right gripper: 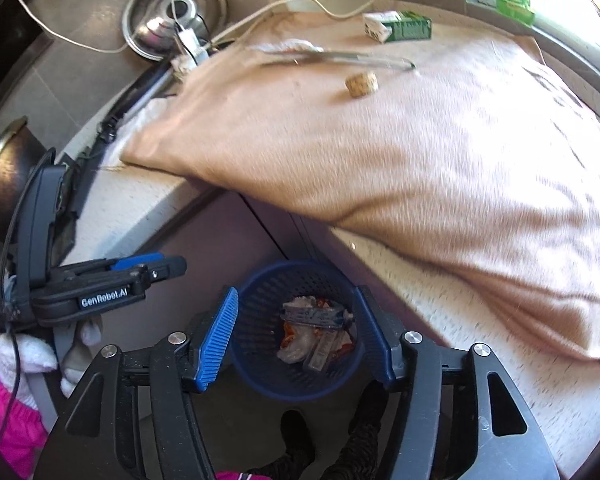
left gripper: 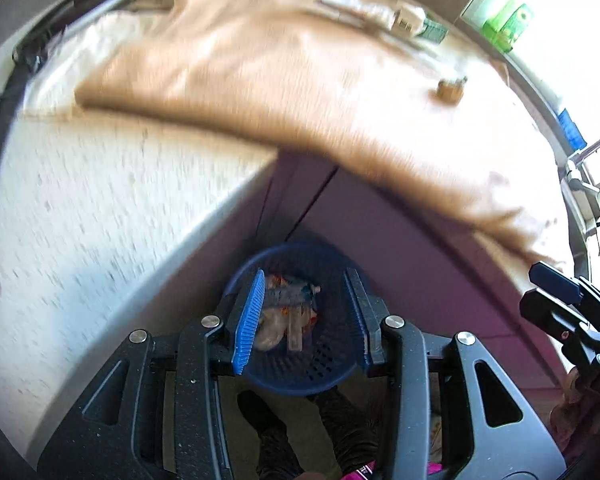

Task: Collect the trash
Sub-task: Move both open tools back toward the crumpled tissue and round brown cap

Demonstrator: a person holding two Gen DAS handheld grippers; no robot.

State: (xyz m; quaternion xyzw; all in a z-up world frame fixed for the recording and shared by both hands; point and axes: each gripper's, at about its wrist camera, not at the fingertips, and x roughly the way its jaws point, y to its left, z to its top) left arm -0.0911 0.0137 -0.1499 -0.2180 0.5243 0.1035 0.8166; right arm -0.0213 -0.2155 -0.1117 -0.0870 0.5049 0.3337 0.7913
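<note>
Hovering: my left gripper [left gripper: 304, 316] and right gripper [right gripper: 296, 336], both spread apart, empty.
Trash: crumpled wrappers [right gripper: 314, 336] lie below my fingers inside the round blue perforated plastic basket [right gripper: 260, 300].
Ahead: small cork [right gripper: 362, 84] on the peach cloth [right gripper: 380, 152].
</note>
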